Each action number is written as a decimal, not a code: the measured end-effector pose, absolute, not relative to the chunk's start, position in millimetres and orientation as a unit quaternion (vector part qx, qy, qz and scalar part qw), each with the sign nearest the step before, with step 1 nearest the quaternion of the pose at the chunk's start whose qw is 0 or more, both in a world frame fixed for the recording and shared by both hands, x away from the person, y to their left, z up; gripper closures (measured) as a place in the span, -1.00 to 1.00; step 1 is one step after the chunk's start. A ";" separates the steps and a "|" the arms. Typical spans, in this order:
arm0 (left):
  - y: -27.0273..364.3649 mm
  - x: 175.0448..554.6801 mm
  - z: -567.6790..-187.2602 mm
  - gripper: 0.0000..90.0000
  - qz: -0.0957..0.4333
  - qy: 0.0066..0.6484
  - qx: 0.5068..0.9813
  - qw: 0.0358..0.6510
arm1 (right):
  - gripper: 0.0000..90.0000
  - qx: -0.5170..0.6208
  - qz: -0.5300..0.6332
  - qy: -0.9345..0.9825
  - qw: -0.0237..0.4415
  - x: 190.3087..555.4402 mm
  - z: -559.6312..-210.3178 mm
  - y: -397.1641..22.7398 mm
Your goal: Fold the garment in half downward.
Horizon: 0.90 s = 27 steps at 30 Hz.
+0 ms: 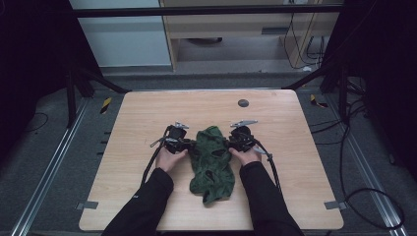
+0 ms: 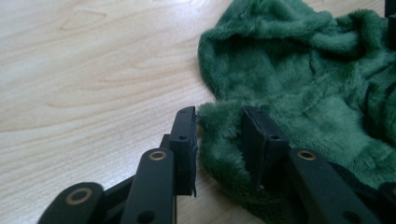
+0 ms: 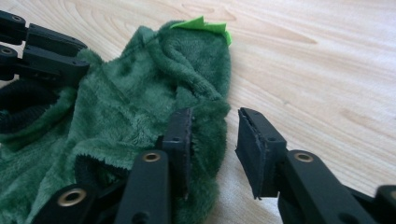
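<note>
Nearest the person, two dark sleeves come in and each hand carries a gripper to one flank of a green fleece garment (image 1: 212, 164) lying crumpled on the wooden surface (image 1: 142, 128).

The left gripper (image 2: 219, 135) has its jaws spread around the garment's near edge: a fold of plush sits between them, one pad brushing the fabric, the other apparently resting against it, with no squeeze visible yet.

The right gripper (image 3: 212, 142) is likewise spread; one jaw lies over the fleece, the other stands on bare wood just beside the hem, so the edge runs between them, not yet pinched.

From either pair of jaws the cloth lies inward, toward the other gripper. The garment's long axis runs from the person away across the surface, so the two grippers flank its upper part from opposite sides, about equally near. Beyond the jaws in the right gripper view, a bright green trim (image 3: 201, 25) marks the far end. Closing on both edges looks like the next move.
</note>
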<state>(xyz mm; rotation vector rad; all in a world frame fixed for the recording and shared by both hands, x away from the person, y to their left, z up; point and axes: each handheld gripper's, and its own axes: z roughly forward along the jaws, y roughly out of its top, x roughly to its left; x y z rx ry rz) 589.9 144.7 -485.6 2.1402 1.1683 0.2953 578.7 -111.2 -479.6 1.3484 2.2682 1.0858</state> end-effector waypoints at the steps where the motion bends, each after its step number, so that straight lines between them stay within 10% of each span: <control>1: 144.0 589.4 -485.9 0.53 0.110 0.450 0.821 0.334 | 0.49 0.467 0.376 0.788 0.142 579.0 -480.6 -111.2; 27: 140.2 577.8 -461.0 0.90 0.136 0.432 0.815 0.361 | 0.97 0.465 0.383 0.788 0.127 578.3 -477.1 -112.1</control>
